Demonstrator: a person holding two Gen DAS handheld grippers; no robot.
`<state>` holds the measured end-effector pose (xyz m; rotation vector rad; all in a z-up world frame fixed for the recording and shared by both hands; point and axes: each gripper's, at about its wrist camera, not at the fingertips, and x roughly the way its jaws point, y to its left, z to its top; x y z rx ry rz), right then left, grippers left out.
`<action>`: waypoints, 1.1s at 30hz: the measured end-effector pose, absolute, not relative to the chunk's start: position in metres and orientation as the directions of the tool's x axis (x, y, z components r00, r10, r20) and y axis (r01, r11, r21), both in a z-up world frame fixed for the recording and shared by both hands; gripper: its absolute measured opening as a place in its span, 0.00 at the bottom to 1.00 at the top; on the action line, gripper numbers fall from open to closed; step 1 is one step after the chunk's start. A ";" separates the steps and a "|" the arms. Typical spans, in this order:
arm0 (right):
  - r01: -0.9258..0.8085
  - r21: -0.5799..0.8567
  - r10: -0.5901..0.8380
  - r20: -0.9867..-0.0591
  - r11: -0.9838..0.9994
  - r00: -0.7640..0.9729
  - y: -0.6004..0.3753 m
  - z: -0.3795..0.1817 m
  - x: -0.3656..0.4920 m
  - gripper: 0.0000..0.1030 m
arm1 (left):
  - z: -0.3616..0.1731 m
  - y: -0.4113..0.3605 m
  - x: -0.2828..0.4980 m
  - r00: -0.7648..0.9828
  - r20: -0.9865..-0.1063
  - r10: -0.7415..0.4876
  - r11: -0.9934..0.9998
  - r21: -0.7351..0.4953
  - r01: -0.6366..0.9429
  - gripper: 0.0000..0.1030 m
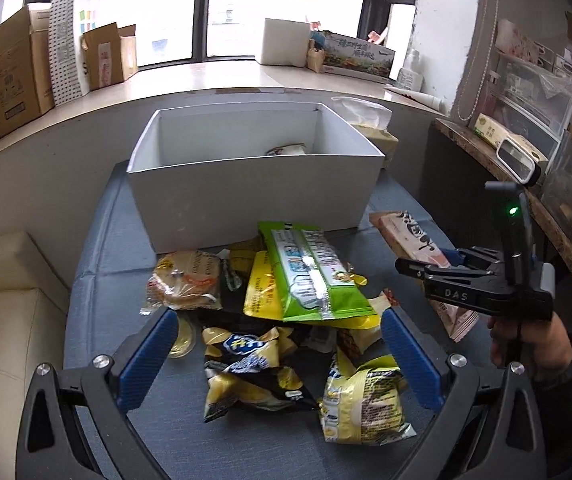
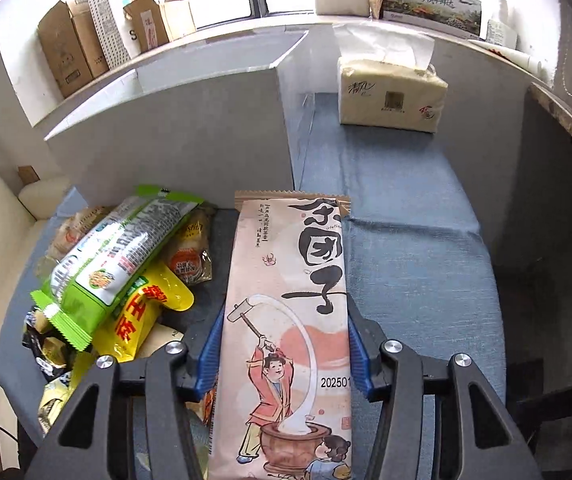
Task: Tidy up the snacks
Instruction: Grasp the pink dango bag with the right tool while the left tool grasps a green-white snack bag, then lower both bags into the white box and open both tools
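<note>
Right wrist: long pink illustrated snack pack point(image 2: 286, 320)

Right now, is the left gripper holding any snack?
No: in the left wrist view the left gripper is spread open above the snack pile, nothing pinched between its blue fingers.

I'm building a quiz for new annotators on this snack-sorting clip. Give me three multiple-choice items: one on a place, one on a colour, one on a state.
1. Where does the white box stand?
A. behind the snack pile
B. on the windowsill
C. on the sofa

2. What colour is the long packet lying on top of the pile?
A. red
B. green
C. purple

3. What is the right gripper doing?
A. hanging open and empty
B. shut on the pink packet
C. gripping the tissue pack

Answers:
1 A, the box sits past the snacks on the blue mat.
2 B, its wrapper is bright green.
3 B, both blue pads press the packet's sides.
</note>
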<state>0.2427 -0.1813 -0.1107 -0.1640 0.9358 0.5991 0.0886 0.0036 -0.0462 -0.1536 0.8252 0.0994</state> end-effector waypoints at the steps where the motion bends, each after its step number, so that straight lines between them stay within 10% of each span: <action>1: -0.547 0.125 0.423 -0.780 0.828 0.462 -0.187 -0.103 0.240 0.55 | -0.048 -0.003 0.099 0.671 -0.741 0.025 0.988 -0.085 -0.131 1.00; 13: -0.459 0.217 0.467 -0.696 0.861 0.546 -0.240 -0.059 0.219 0.55 | -0.109 -0.030 0.216 0.499 -0.858 0.119 0.987 0.047 -0.155 1.00; 18: -0.453 0.237 0.476 -0.695 0.860 0.539 -0.250 -0.062 0.217 0.55 | -0.123 -0.023 0.223 0.461 -0.880 0.115 0.985 0.042 -0.166 0.71; 33: -0.520 0.258 0.537 -0.675 0.814 0.506 -0.231 -0.060 0.207 0.55 | -0.037 0.005 0.137 0.650 -0.760 0.031 0.984 -0.092 -0.154 0.65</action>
